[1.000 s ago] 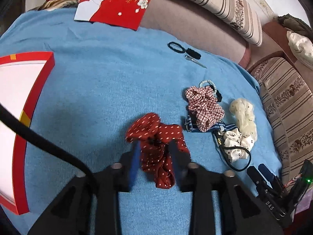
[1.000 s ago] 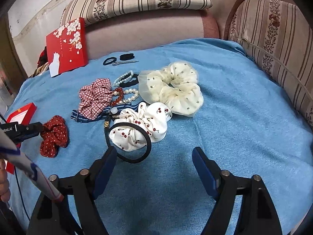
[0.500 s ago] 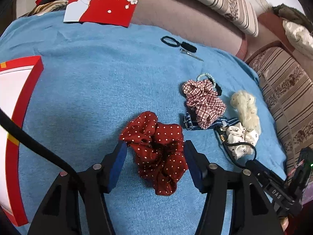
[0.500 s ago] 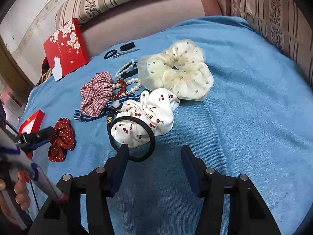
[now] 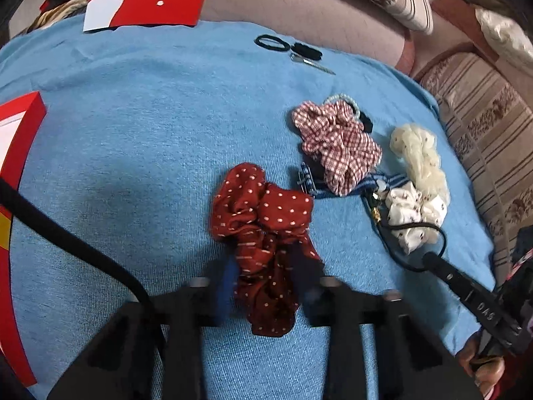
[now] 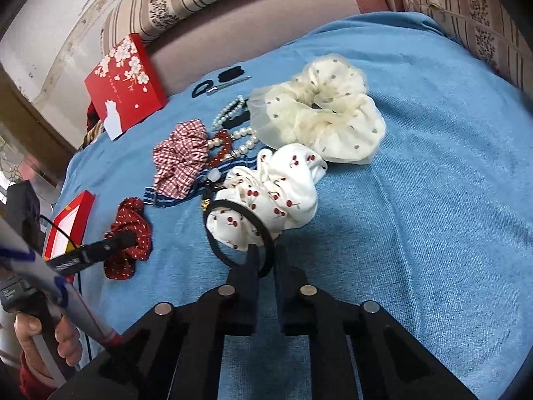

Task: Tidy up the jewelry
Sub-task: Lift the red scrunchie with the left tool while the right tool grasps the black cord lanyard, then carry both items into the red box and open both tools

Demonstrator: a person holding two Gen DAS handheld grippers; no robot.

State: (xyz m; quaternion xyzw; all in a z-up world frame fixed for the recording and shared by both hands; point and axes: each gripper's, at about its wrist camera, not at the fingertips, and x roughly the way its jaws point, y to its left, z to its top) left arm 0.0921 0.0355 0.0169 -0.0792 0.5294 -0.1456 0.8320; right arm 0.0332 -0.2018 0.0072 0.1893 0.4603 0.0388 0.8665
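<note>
Pinching the red dotted scrunchie [image 5: 263,233] in the left tongs [image 5: 266,276] and the black hair band [image 6: 238,233] in the right tongs [image 6: 266,260] — both lying on the blue blanket [image 6: 416,200] — I'd lift slow so neither slips or drags the cherry scrunchie [image 6: 266,196] along.

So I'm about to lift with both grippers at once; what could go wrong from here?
The right gripper pinches the black hair tie, which lies across the cherry scrunchie; lifting may drag that along. The tie's gold charm sits by the striped ribbon and could snag. The left gripper holds only the red scrunchie's near fold, so it might slip.
</note>
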